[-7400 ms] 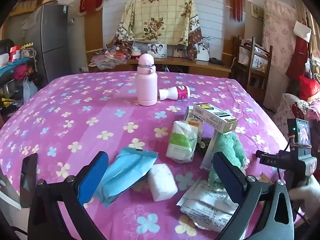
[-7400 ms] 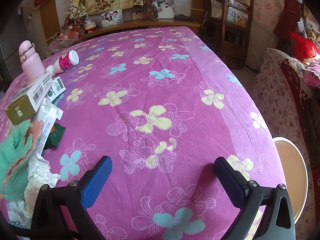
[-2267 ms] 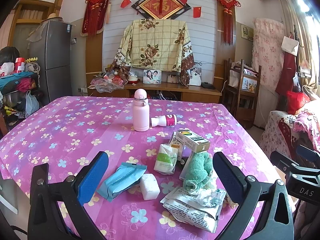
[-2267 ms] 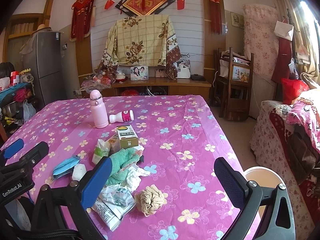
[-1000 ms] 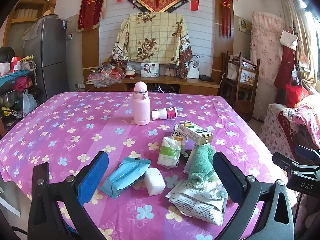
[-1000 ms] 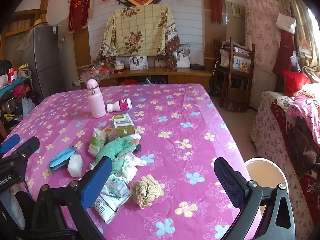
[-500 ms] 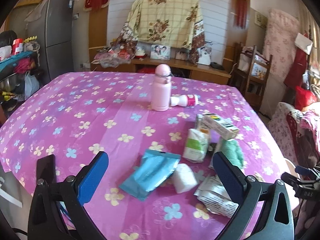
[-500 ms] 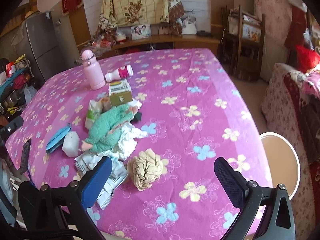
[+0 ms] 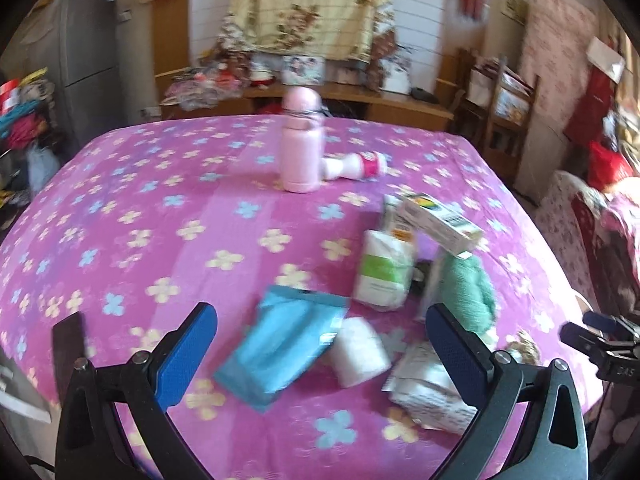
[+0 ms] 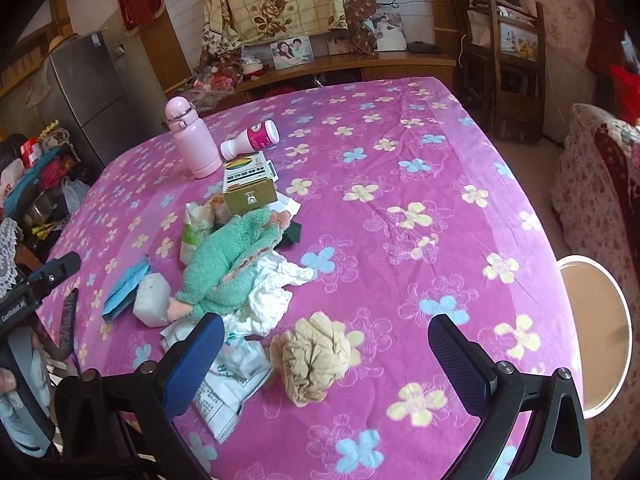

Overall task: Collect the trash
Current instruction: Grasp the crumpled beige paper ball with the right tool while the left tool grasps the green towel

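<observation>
- Right gripper [image 10: 326, 354]: spread wide, nothing in it, poised low at the table's near edge w/ the crumpled tan paper ball [image 10: 311, 358] lying betw. its fingers. Prob. the first pick, since it's nearest and sits apart from the heap.
- Left gripper [image 9: 320, 344]: also agape & empty, aimed at the blue pouch [image 9: 280, 344] and white block [image 9: 360, 350] that touches it.
- Printed wrapper [image 10: 228, 384] and white tissue [image 10: 276, 292] lie just left of the ball, under the green fuzzy cloth [image 10: 228, 256].
- Bin [image 10: 592, 324] stands on the floor beside the table's right edge, handy for drops.
- Carton [image 10: 248, 184] leans on the heap; farther off, pink flask [image 10: 192, 140] upright, small bottle [image 10: 252, 140] on its side.
</observation>
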Demonstrator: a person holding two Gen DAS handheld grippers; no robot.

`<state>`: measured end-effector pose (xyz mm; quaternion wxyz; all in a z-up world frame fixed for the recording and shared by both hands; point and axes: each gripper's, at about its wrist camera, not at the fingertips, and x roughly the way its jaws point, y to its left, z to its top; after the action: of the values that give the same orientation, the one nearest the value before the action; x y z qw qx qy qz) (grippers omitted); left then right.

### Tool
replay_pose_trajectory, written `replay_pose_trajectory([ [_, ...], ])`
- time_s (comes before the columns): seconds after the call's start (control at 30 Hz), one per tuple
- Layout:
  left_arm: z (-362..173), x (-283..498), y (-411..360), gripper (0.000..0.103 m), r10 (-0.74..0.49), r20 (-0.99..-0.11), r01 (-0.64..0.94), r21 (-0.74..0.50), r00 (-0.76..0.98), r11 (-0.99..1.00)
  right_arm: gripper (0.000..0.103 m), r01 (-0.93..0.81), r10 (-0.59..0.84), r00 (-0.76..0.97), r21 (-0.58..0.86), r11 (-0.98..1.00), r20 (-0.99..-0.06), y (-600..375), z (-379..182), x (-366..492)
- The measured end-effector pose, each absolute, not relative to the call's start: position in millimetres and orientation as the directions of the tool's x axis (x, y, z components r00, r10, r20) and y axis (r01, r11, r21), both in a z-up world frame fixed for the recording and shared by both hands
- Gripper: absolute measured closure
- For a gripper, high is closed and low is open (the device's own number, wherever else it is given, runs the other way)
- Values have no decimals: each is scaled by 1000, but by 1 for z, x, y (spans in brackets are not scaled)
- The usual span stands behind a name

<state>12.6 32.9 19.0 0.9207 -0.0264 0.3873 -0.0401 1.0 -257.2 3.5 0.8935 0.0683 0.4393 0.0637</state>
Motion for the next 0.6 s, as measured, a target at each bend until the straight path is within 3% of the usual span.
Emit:
replay_pose_trajectory([
  [0.23,6,39,-27,0,-182,-754,169,-95,631,981,0,-106,179,538,144,984,-824,-258,-18,-5],
  [0.37,-7,58,-57,0,-210,-788,219,-99,578,971,4,-103,228,492,205,973,-840,-261,-43,-4],
  [0.43,-15,66,-70,0,-200,-806,237,-76,558,969,12,-96,247,491,229,969,-836,-263,-50,-1],
  [0.53,-28,77,-82,2,-192,-830,245,-69,523,967,32,-91,305,474,298,950,-826,-267,-61,6],
  [0.6,-36,85,-86,17,-206,-849,245,-94,486,965,58,-84,337,456,337,938,-824,-269,-69,9],
])
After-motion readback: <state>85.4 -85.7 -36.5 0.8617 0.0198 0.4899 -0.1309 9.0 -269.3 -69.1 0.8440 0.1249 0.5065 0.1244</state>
